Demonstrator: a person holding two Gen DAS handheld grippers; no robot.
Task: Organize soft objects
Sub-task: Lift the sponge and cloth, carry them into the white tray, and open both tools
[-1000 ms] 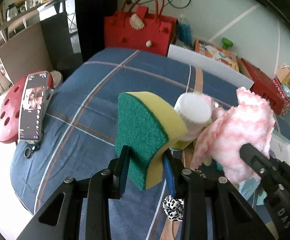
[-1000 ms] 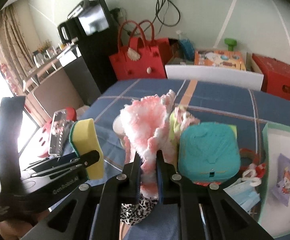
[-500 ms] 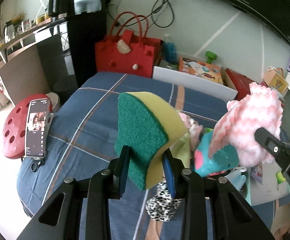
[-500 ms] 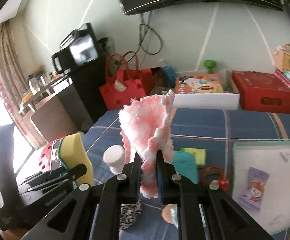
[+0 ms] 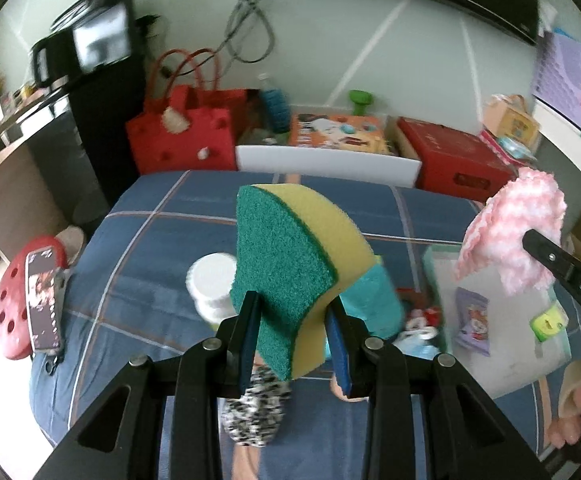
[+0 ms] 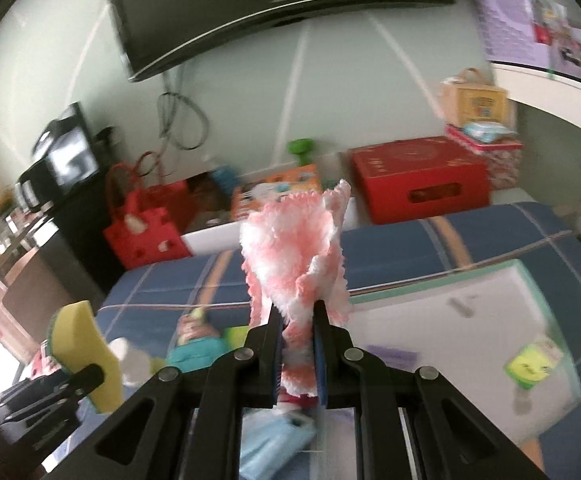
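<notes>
Two grippers are hovering above a bed (image 5: 170, 248) in a blue plaid cover. On its right side a white tray (image 6: 442, 312) is lying flat, carrying small packets. The right gripper (image 6: 296, 344) is squeezing a fluffy pink-and-white cloth (image 6: 296, 248) tight, raised over the tray's near left edge. The left gripper (image 5: 292, 328) is clamping a green-and-yellow sponge (image 5: 290, 260) upright above the middle of the bed.
</notes>
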